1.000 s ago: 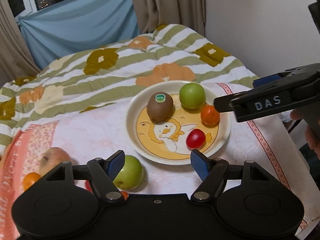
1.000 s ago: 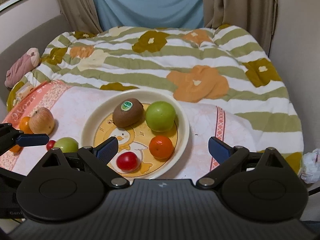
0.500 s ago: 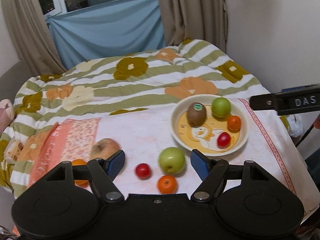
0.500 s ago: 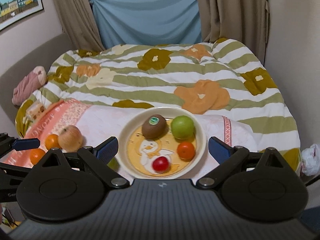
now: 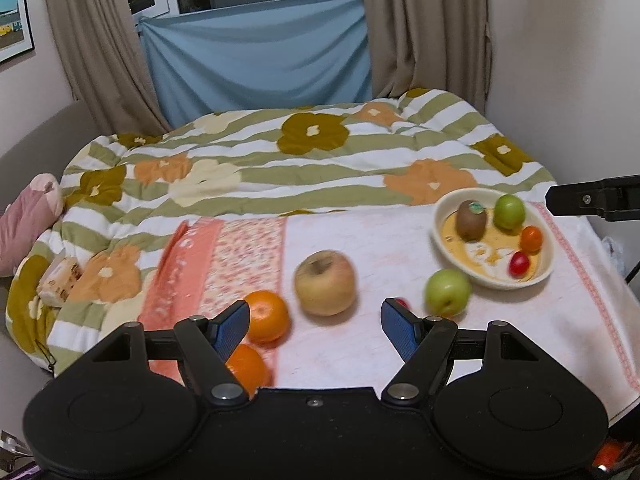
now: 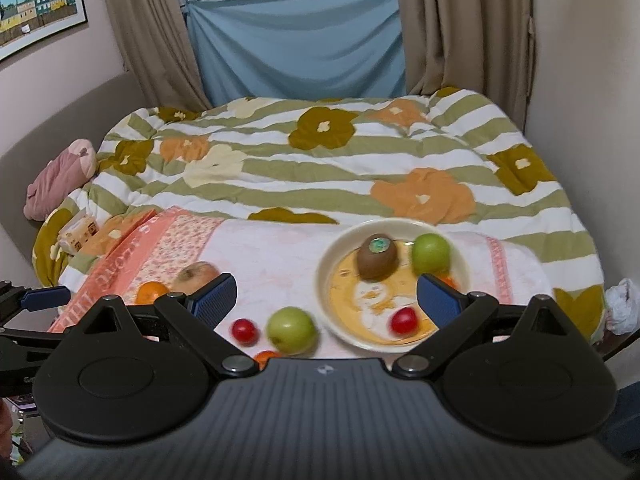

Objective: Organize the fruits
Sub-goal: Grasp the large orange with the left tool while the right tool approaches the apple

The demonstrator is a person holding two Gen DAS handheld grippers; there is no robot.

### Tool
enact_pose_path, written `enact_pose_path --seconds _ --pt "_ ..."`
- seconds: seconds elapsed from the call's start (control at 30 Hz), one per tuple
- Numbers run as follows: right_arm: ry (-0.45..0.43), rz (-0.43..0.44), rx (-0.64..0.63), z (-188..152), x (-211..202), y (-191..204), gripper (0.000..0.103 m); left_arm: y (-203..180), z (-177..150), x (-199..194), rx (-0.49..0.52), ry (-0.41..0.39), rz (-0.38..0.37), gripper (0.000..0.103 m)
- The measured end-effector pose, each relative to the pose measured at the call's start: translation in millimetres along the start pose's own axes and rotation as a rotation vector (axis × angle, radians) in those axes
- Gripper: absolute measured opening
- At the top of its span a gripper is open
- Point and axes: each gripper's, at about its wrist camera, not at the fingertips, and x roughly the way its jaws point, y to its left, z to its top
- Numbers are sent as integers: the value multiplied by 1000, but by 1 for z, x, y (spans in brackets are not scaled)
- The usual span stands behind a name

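Left wrist view: left hand-held gripper (image 5: 315, 326) open, empty. Pale apple (image 5: 325, 282) centre frame; two oranges (image 5: 267, 316) lower left; plate (image 5: 442, 236) with kiwi (image 5: 472, 220) right.

Right wrist view: right hand-held gripper (image 6: 326, 300) open, empty. Green apple (image 6: 291, 330) and cherry tomato (image 6: 244, 331), slightly blurred, bottom centre, off-plate.

Between picks; next move is probably to close on a loose fruit and carry it to the plate.

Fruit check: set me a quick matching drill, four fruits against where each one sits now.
Fruits:
1. kiwi
2. pale apple
3. red tomato
4. tangerine

Places:
A. on the cloth, left of a green apple
B. in the plate, beside a green apple
C. in the plate, above a tomato
D. on the cloth, beside an orange

Pairs: 1-B, 2-D, 3-A, 4-C
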Motion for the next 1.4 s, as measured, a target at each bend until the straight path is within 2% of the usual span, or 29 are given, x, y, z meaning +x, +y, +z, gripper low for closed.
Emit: enact_pose_path --seconds 0.13,0.2,0.37,0.7,1.03,1.4 --pt "19 15 8 -5 13 33 103 26 -9 7 6 15 10 79" --pt "25 18 2 -7 20 50 103 39 -14 12 11 22 0 86" --pt "60 23 -20 -13 49 91 103 58 -27 30 60 38 -13 89" --pt "114 11 -53 -25 110 131 103 74 -50 76 138 91 -53 94" --pt "144 16 -63 -28 162 152 103 84 -62 113 166 146 -98 93" --pt "180 22 -40 -31 200 155 103 82 -70 132 198 184 -143 78"
